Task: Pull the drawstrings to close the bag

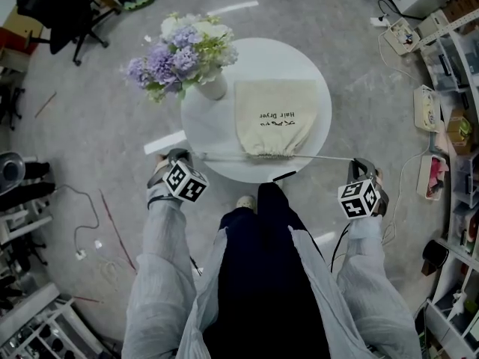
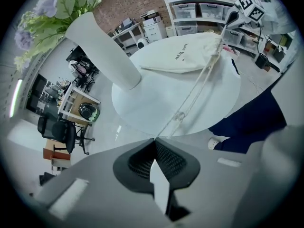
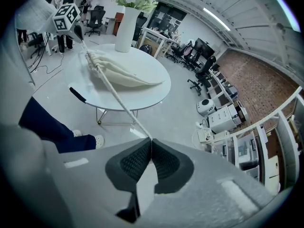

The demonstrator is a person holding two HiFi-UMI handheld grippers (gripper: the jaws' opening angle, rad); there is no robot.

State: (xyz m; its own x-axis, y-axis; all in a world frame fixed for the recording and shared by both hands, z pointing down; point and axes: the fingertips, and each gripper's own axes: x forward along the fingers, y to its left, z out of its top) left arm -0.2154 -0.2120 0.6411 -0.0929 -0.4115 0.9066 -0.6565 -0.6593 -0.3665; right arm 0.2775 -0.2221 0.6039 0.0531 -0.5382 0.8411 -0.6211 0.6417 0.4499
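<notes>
I'm mid-pull. My left tongs (image 2: pixel 154 139) clench the left cord (image 2: pixel 192 91) and my right tongs (image 3: pixel 151 139) clench the right cord (image 3: pixel 114 91). The bag (image 1: pixel 275 118) lies on the worktop (image 1: pixel 318 81), its puckered mouth at 6 o'clock. Next, I judge, comes an even pull apart toward 9 and 3.

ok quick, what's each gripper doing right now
left gripper: shut on the left drawstring, cord taut.
right gripper: shut on the right drawstring, cord taut.
</notes>
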